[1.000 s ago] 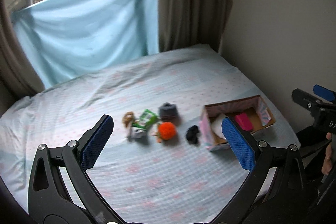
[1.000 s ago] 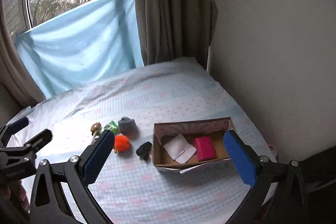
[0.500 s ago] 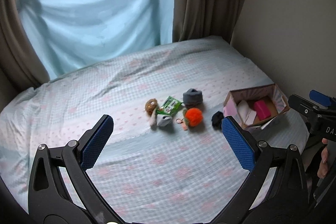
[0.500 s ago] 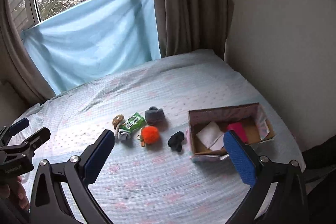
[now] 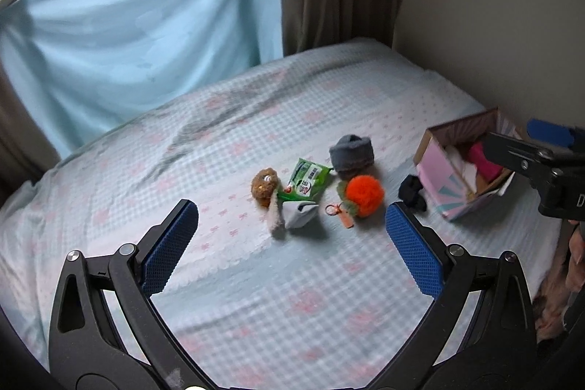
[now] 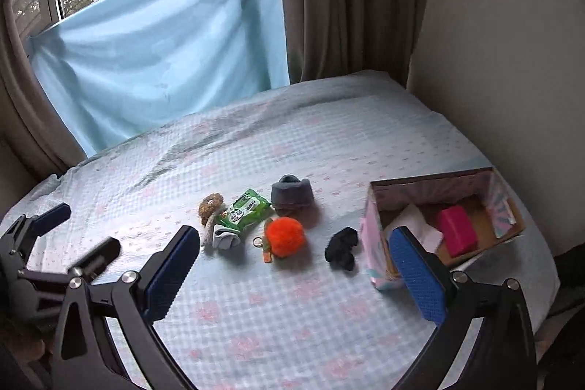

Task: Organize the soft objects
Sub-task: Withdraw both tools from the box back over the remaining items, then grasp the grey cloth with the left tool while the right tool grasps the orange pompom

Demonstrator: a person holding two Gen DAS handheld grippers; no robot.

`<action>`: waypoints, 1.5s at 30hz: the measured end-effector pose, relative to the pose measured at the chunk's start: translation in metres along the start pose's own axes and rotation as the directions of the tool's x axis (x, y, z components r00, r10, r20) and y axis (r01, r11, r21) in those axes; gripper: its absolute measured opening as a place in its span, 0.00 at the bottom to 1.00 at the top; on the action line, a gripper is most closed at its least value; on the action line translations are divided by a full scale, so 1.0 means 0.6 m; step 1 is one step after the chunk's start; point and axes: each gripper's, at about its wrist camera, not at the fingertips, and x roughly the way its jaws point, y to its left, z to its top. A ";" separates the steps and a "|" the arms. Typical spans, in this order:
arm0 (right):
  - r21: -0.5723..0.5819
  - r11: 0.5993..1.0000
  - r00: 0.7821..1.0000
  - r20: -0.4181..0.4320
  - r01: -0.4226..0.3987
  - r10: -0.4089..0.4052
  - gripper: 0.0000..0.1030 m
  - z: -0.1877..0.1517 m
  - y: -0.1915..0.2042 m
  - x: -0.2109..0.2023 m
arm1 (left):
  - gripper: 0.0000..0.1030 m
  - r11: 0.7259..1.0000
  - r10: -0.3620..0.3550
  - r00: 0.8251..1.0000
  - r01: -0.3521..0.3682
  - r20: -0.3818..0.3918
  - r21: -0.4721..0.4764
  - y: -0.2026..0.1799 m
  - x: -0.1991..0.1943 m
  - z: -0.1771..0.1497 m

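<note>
Both tools hang above the bed (image 6: 292, 317), jaws spread wide and empty: the left tool (image 5: 292, 240) faces the cluster of soft things, the right tool (image 6: 294, 265) sits nearer the cardboard box (image 6: 376, 233). On the checked sheet lie a brown plush toy (image 6: 210, 203), a green wipes packet (image 6: 243, 209) overlapping a pale grey sock (image 6: 225, 240), a grey fuzzy roll (image 6: 291, 194) just behind an orange pompom keychain (image 6: 285, 236), and a small black cloth (image 6: 342, 247) just beside the box. Inside the box rest a white folded cloth (image 6: 416, 225) and a pink block (image 6: 457, 231), side by side
</note>
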 end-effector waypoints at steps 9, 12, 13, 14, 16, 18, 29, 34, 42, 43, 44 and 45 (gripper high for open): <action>-0.029 0.999 0.997 -0.070 -0.016 0.014 1.00 -0.015 0.003 0.171 | 0.91 0.991 -0.021 0.998 0.028 -0.057 0.131 -0.014 0.188 -0.032; -0.036 0.999 0.995 -0.102 -0.021 0.017 0.98 -0.020 -0.002 0.234 | 0.88 0.986 -0.027 0.995 0.043 -0.097 0.158 -0.015 0.246 -0.045; -0.040 0.999 0.993 -0.116 -0.022 0.017 0.96 -0.022 -0.004 0.254 | 0.87 0.985 -0.029 0.994 0.047 -0.109 0.168 -0.016 0.264 -0.049; -0.043 0.999 0.992 -0.128 -0.021 0.015 0.96 -0.025 -0.006 0.273 | 0.85 0.982 -0.029 0.992 0.051 -0.125 0.182 -0.017 0.287 -0.055; -0.047 0.999 0.989 -0.147 -0.022 0.015 0.96 -0.032 -0.010 0.311 | 0.83 0.979 -0.028 0.988 0.058 -0.151 0.196 -0.019 0.317 -0.064; -0.053 0.998 0.987 -0.163 -0.016 0.007 0.95 -0.038 -0.010 0.338 | 0.81 0.973 -0.003 0.984 0.044 -0.178 0.228 -0.025 0.350 -0.077; 0.000 0.999 0.960 -0.275 -0.053 0.051 0.95 -0.086 -0.010 0.455 | 0.59 0.945 -0.001 0.962 0.090 -0.273 0.314 -0.059 0.458 -0.119; 0.013 0.998 0.935 -0.347 -0.065 0.066 0.69 -0.109 -0.009 0.498 | 0.46 0.948 -0.020 0.956 0.111 -0.294 0.298 -0.058 0.477 -0.125; -0.036 0.998 0.943 -0.332 -0.045 0.031 0.41 -0.111 0.000 0.501 | 0.15 0.943 -0.033 0.952 0.131 -0.304 0.306 -0.057 0.475 -0.127; -0.033 0.998 0.944 -0.329 -0.046 0.033 0.35 -0.109 -0.001 0.498 | 0.13 0.944 -0.033 0.952 0.129 -0.304 0.303 -0.055 0.477 -0.124; -0.030 0.999 0.945 -0.326 -0.046 0.034 0.34 -0.108 -0.002 0.497 | 0.11 0.947 -0.036 0.952 0.130 -0.303 0.295 -0.052 0.476 -0.122; -0.027 0.999 0.947 -0.320 -0.046 0.035 0.33 -0.108 -0.004 0.496 | 0.11 0.949 -0.040 0.952 0.131 -0.303 0.288 -0.052 0.473 -0.121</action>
